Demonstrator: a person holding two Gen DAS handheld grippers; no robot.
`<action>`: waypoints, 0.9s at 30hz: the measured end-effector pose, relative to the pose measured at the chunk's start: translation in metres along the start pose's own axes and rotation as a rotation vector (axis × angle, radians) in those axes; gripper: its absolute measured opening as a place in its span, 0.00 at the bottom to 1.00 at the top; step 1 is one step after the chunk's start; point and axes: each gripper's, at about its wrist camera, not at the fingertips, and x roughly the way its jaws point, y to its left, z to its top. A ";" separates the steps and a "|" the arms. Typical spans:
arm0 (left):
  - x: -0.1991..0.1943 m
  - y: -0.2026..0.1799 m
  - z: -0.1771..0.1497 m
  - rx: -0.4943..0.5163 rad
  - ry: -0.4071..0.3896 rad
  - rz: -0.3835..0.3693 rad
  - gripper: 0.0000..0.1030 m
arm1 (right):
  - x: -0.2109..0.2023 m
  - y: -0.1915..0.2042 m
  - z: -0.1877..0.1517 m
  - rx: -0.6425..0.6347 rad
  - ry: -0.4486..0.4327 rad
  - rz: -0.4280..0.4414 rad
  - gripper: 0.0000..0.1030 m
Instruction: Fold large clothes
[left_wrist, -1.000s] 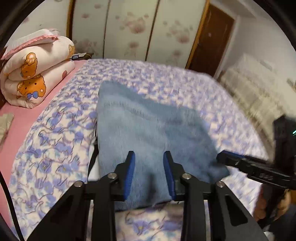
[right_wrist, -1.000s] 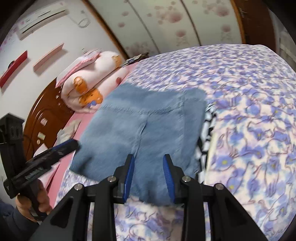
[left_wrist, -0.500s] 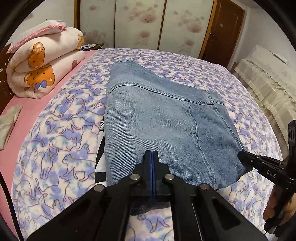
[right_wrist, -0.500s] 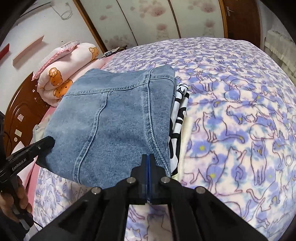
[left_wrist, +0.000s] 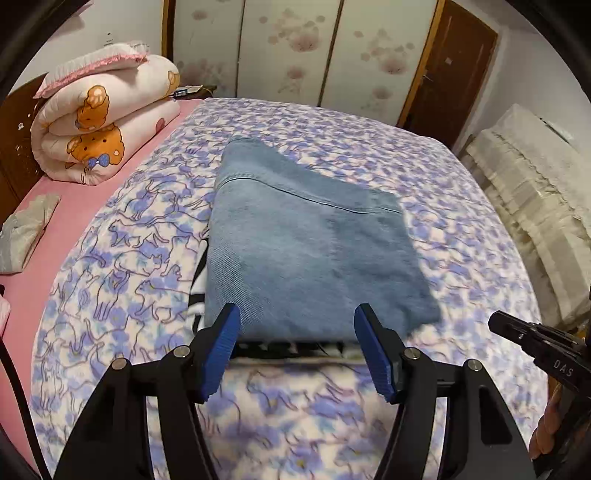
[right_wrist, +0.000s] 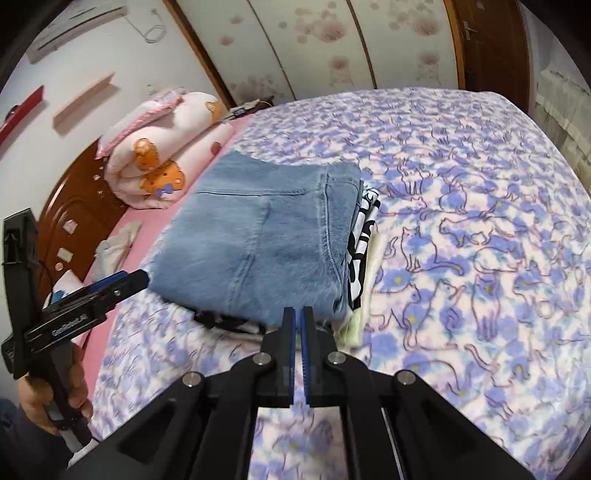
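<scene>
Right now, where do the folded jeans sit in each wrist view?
Left wrist view: folded jeans fill the centre, just beyond the open fingers.
Right wrist view: jeans lie left of centre, above the nearly shut fingers.
Shared landmark: the rolled bear-print quilt at the upper left in both.

Your left gripper (left_wrist: 296, 349) is matte black with ridged blue pads (left_wrist: 221, 347) and silver screws; your right gripper (right_wrist: 297, 356) matches; lower left of the right view, white "GenRobot.AI" lettering, bare-skinned hand (right_wrist: 48, 400).
</scene>
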 end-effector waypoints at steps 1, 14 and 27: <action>-0.011 -0.006 -0.003 0.002 0.002 0.002 0.62 | -0.010 0.001 -0.002 -0.004 0.001 0.002 0.03; -0.079 -0.070 -0.088 -0.055 0.053 -0.026 0.81 | -0.096 -0.022 -0.079 0.043 0.095 0.080 0.03; -0.008 -0.130 -0.213 -0.083 0.225 -0.051 0.82 | -0.069 -0.089 -0.183 0.143 0.187 0.056 0.03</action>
